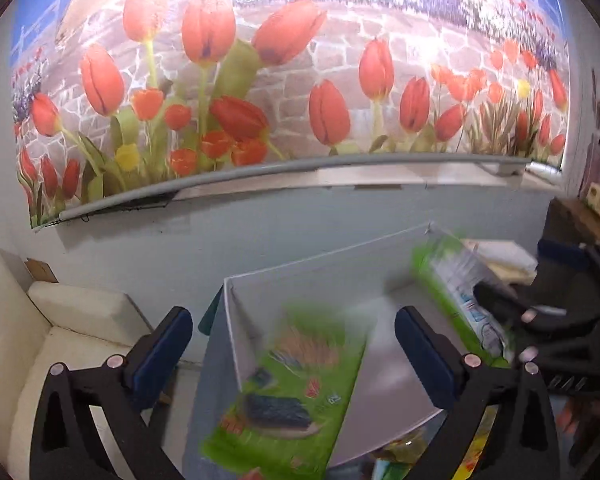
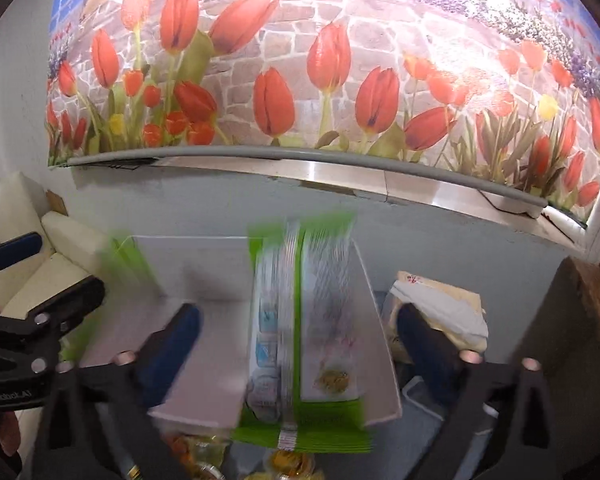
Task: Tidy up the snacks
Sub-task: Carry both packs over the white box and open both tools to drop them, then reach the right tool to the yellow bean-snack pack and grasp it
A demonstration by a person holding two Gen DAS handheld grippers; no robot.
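The left tongs stood spread wide and gripped nothing; a green snack packet lay blurred between and beyond the two fingers, inside a white box, touching neither finger. The right tongs were likewise spread wide and empty, with a second green-and-white packet standing on edge in the same box, centred between the fingers and apart from both. More snacks lay below the box's near edge, and a tulip mural covered the wall behind.
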